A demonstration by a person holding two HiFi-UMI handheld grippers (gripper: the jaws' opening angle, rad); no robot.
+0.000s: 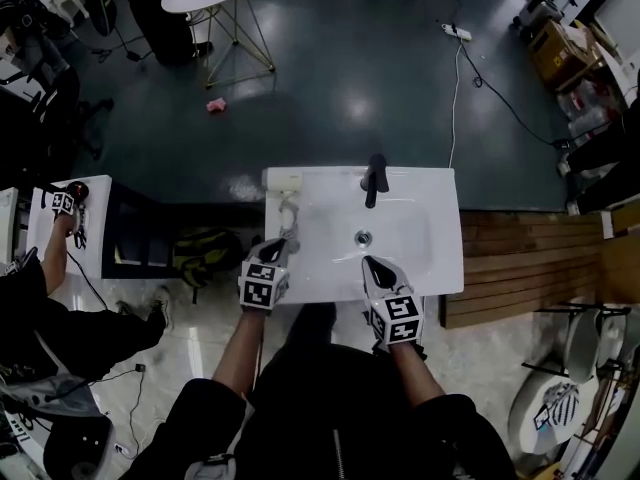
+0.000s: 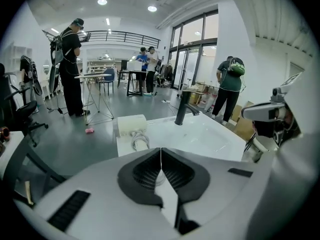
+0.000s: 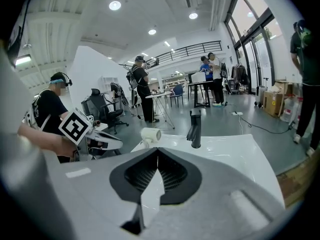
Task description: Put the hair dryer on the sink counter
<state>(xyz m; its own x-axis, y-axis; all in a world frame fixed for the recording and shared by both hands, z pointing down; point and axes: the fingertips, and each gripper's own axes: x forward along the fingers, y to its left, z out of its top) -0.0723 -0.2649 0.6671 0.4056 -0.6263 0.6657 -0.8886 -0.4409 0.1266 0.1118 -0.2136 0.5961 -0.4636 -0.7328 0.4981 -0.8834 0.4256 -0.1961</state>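
Nearest me, the left tongs [image 1: 277, 249] sit over the front-left edge of the white desk [image 1: 440, 273]. Their own view shows the jaws pressed together along one thin seam with nothing between them. The right tongs [image 1: 371, 264] hang over the front rim near the middle, and their jaws are likewise together and empty. I cannot tell whether either pair touches the desk. Just past the left tongs lies a looped cord [image 1: 288, 215], and it leads back to the dryer [image 1: 288, 180]. The dryer is white and lies on its side at the back-left corner of the desk, apart from both tongs. The basin takes up the middle of the desk, with its drain [image 1: 363, 237] ahead of the right tongs. The black tap [image 1: 375, 179] stands at the back edge, right of the dryer. To the right of the desk a slatted wooden platform [image 1: 520, 258] runs along the floor. At far left another person's hand [image 1: 66, 208] holds a marker cube over a second white surface. Beyond the desk stretches dark floor [image 1: 350, 88], with a small pink thing [image 1: 216, 105] on it and a white power strip [image 1: 456, 32] trailing a cable.
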